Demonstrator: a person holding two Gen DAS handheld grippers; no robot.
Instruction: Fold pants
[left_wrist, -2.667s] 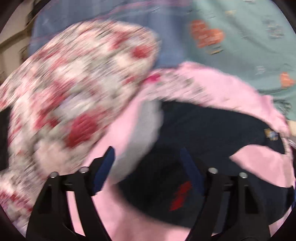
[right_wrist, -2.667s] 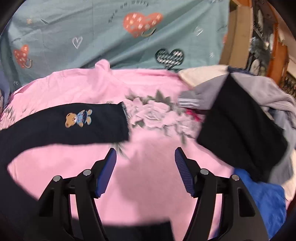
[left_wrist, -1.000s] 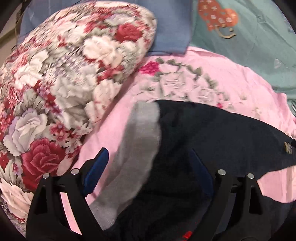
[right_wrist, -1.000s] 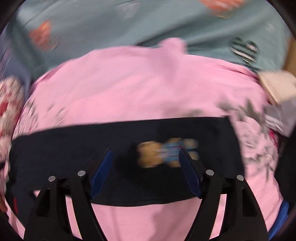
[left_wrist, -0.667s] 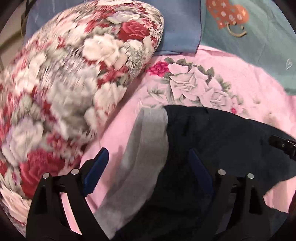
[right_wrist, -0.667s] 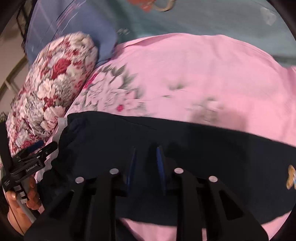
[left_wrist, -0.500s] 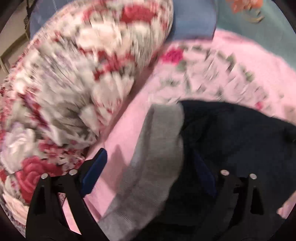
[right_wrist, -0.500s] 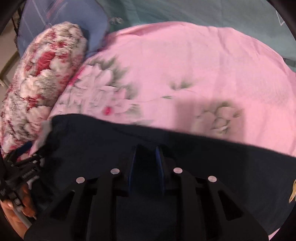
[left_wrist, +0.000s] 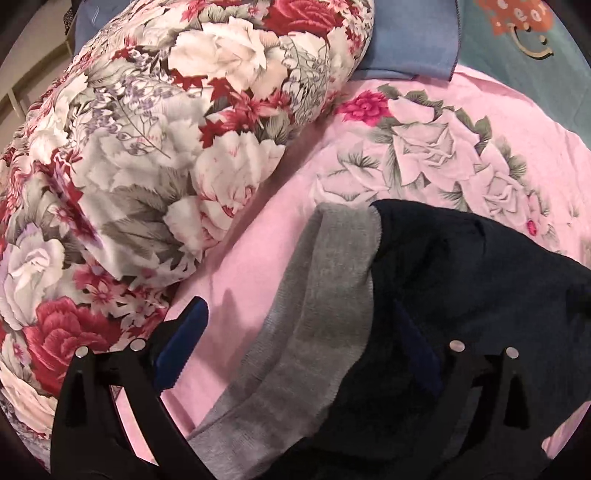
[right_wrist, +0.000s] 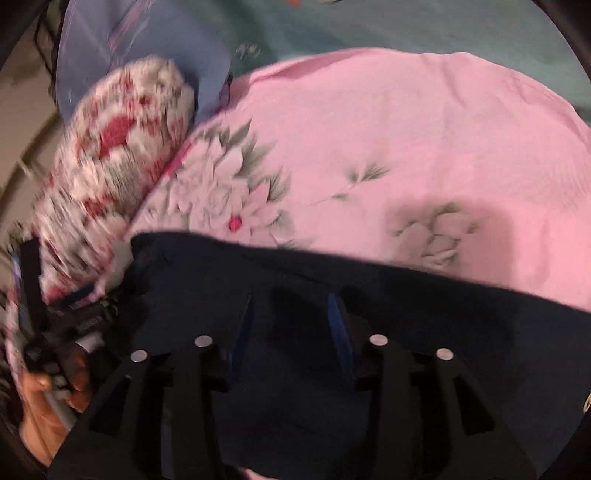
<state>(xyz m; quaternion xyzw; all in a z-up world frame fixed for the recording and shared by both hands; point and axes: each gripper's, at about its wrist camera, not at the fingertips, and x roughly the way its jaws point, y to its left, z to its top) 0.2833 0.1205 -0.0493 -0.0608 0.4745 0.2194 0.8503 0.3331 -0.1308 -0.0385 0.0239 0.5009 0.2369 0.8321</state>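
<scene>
Dark navy pants with a grey waistband lie on a pink flowered sheet. My left gripper is open, its fingers straddling the waistband end. In the right wrist view the pants stretch across the sheet. My right gripper sits over the dark cloth with its jaws partly apart. The left gripper and the hand holding it show at the far left.
A large red and white floral pillow lies left of the pants, also in the right wrist view. A blue pillow and a teal heart-print sheet lie behind.
My right gripper moved left along the pants, shut on the cloth, then its jaws parted again. My left gripper stayed open at the waistband, shifting slightly.
</scene>
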